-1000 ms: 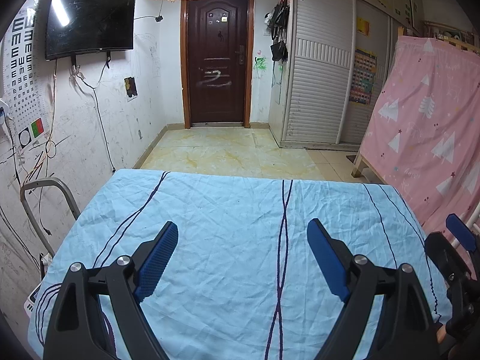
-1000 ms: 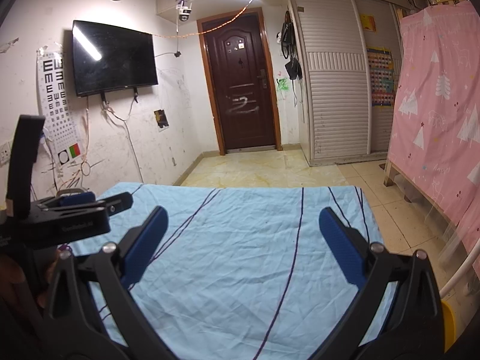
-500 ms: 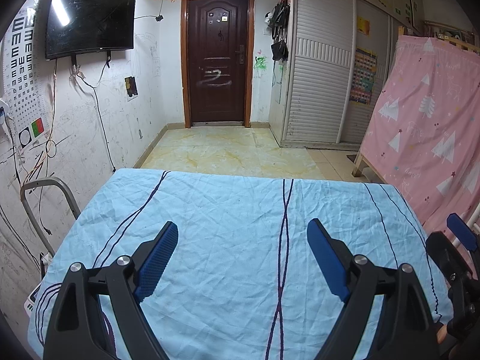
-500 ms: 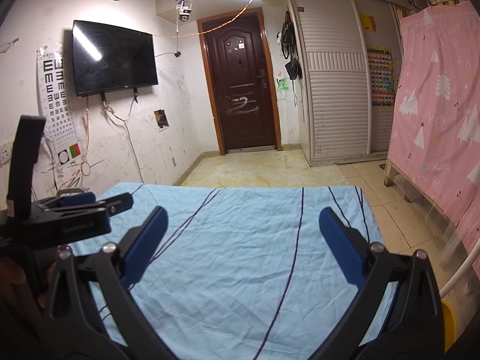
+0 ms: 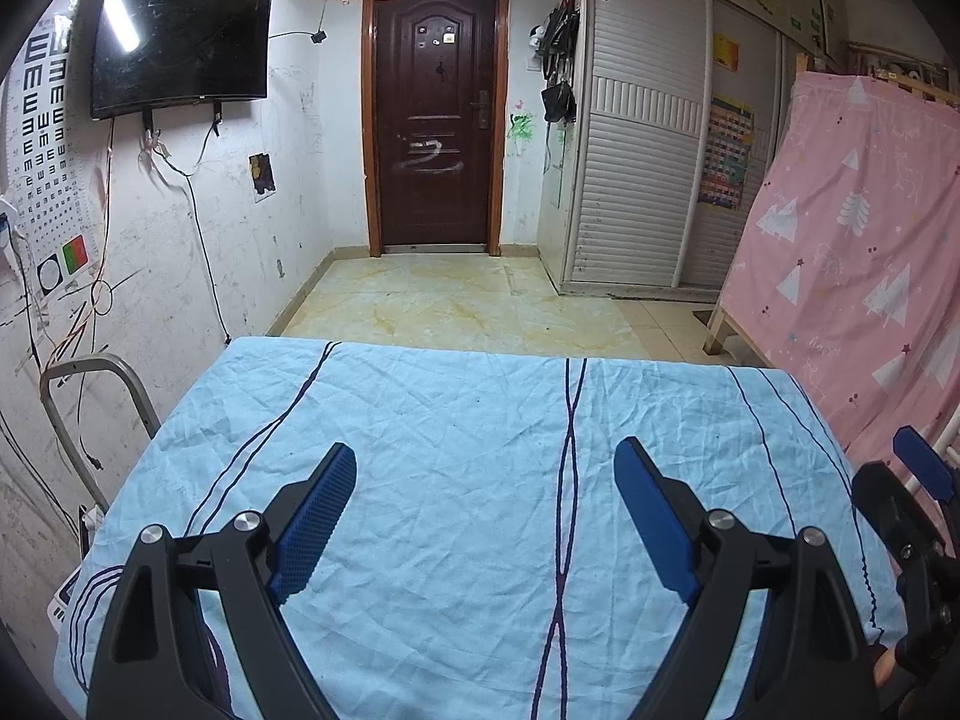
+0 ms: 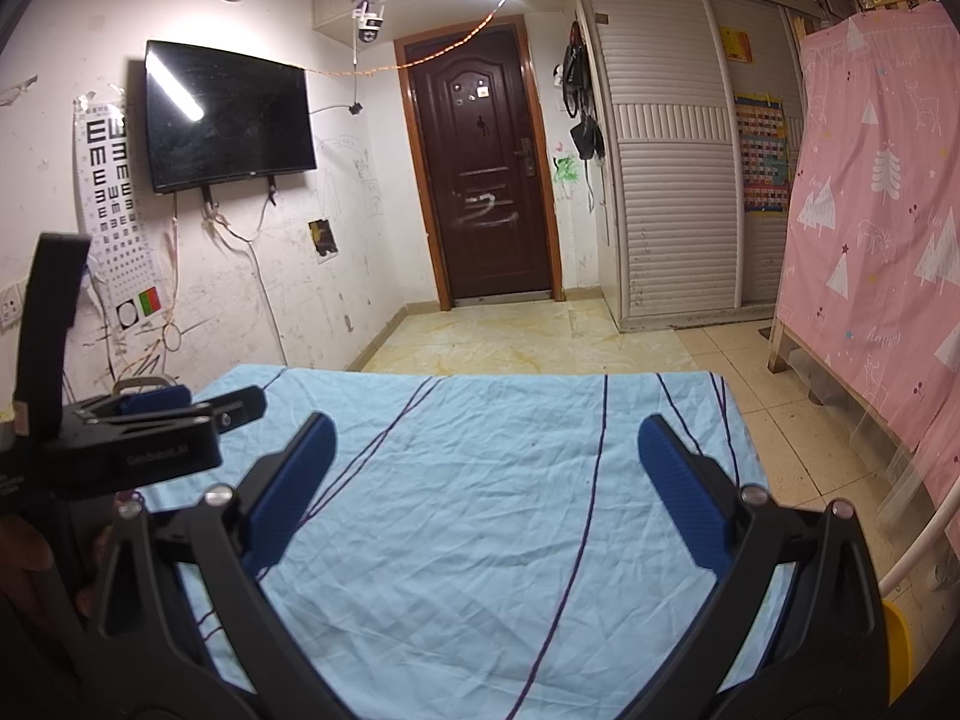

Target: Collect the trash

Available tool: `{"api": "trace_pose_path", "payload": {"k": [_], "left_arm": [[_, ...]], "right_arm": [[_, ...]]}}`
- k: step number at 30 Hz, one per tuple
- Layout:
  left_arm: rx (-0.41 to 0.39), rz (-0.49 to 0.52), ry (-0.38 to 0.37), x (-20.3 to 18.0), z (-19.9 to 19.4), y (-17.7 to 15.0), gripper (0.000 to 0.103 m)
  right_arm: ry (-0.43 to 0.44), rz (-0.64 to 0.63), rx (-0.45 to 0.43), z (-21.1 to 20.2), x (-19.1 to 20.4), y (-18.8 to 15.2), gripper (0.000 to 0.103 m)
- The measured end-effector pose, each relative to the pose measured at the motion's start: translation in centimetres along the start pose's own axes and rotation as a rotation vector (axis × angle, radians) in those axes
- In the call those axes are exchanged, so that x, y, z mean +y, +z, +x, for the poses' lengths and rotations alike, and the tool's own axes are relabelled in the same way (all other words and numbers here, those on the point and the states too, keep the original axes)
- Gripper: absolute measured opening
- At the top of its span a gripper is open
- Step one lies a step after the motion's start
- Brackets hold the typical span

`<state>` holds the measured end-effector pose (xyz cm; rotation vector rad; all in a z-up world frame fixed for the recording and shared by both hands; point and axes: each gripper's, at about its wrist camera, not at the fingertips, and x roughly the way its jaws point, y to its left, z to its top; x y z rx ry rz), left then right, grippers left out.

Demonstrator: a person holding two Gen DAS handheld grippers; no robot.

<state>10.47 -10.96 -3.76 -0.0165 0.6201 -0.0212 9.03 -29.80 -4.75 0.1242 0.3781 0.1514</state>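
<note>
Blue-sheeted surface lay bare under both grippers, no trash visible on it.
Left gripper and right gripper both gaped wide, holding nothing. Ahead and left, an eye chart of "E" rows hung beside a television; beyond the sheet's far edge, open tiled floor ran to the door.
</note>
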Motion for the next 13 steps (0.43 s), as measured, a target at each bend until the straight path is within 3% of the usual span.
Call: {"api": "trace_pose_path", "payload": {"k": [13], "left_arm": [[0.003,0.0,-0.006,0.01,0.01,0.12,0.079]], "right_arm": [[-0.001,0.001,0.0,0.01,-0.03,0.03,0.097]]}}
